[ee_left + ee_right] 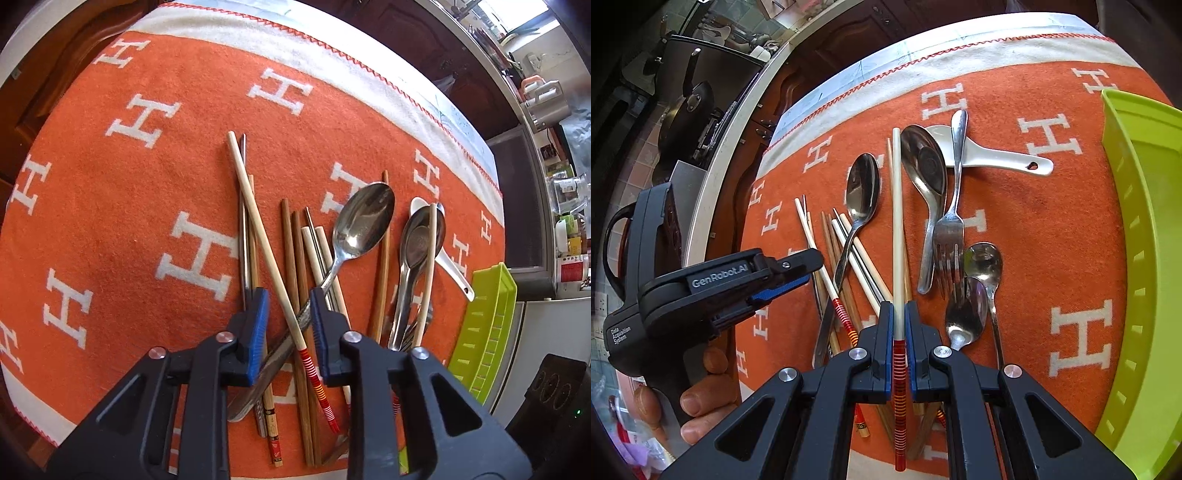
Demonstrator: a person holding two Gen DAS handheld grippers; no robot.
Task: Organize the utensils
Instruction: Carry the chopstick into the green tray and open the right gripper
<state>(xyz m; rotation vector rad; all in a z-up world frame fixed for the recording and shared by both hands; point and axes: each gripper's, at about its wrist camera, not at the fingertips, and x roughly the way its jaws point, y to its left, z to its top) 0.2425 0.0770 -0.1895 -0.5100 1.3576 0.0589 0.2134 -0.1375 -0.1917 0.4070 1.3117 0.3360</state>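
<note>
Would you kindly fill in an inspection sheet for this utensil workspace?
Surface: orange blanket with white H pattern.
Job's things: chopsticks, metal spoons, fork and white ceramic spoon lie mixed together; green tray stands beside them.
Clutter: nothing seen.
Grippers: right gripper shut on a red-banded chopstick; left gripper open, jaws astride another banded chopstick.
Cables: nothing seen.
Surroundings: kitchen counter, pan.
</note>
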